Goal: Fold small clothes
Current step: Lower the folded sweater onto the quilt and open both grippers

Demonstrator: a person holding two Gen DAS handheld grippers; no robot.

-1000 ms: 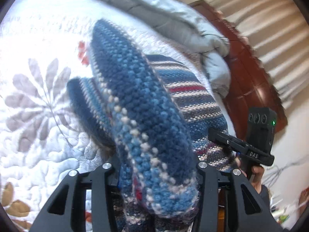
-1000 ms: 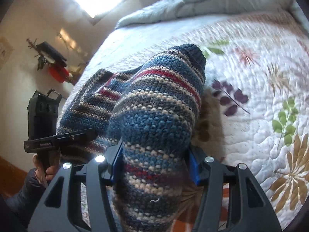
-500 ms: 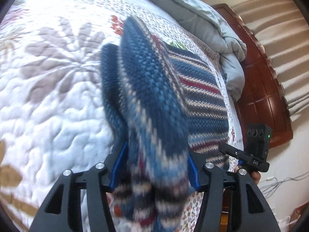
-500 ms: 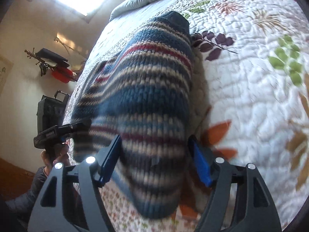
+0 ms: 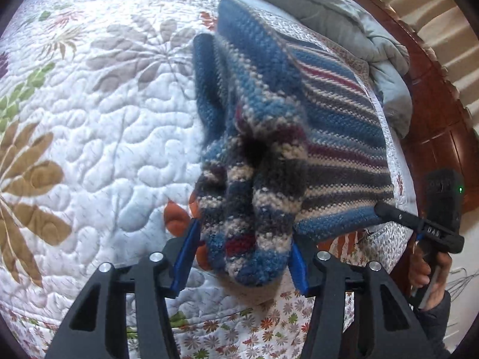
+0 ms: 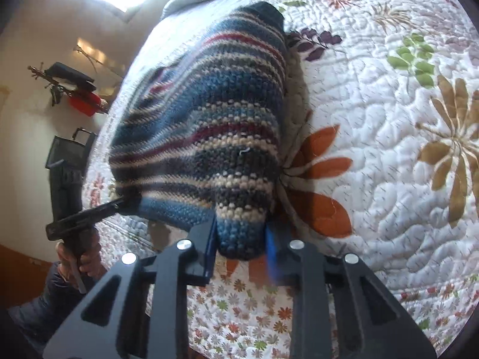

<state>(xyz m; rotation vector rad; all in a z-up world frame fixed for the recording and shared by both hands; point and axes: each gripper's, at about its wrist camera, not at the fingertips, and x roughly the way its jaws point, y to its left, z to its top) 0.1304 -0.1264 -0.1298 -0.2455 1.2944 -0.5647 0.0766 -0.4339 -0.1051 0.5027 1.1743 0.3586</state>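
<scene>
Striped knit sweater (image 5: pixel 335 137) on a floral quilt (image 5: pixel 89 137), near the bed's edge, lifted at two points. Left gripper (image 5: pixel 239 257): jaws closing, a bunched fold of knit between the blue pads. Right gripper (image 6: pixel 241 245): jaws closing, pads clamped on a narrower fold. A grey duvet (image 5: pixel 344 21) lies behind the sweater.

Left claw (image 5: pixel 242 257) closing, knit bunched between its pads, right claw (image 6: pixel 241 237) closing, pinching knit
</scene>
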